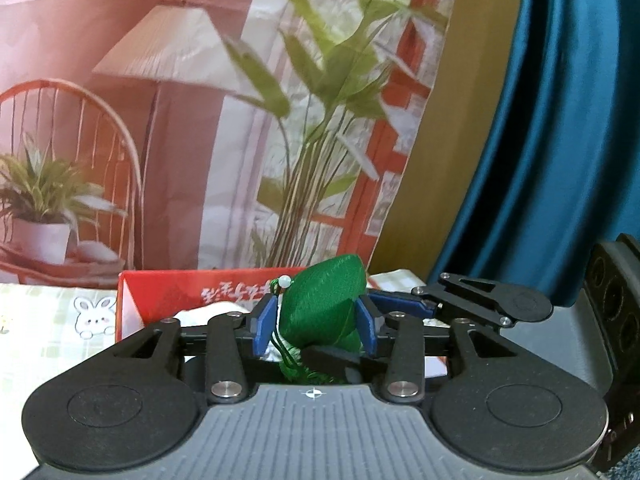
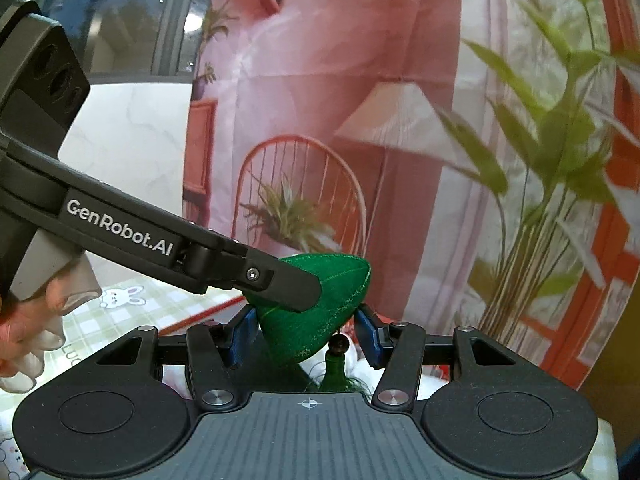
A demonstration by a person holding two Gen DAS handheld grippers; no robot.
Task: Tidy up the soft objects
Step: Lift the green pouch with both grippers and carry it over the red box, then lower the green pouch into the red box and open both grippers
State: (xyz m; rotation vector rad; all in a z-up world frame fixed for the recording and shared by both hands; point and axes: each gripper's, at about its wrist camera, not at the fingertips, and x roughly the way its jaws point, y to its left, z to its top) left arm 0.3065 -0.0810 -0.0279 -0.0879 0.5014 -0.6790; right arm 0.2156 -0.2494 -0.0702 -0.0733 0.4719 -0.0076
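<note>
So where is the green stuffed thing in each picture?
Left wrist view: the green sachet sits low in the middle, squeezed between the left gripper's blue pads.
Right wrist view: it sits low in the middle too, between the right gripper's pads, with the left gripper's finger across its top.
Shared landmark: the printed lamp on the backdrop.

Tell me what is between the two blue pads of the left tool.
The green pouch sits between the blue pads, clamped by the left tool. The left wrist view shows this. Behind it stands a red box.
</note>
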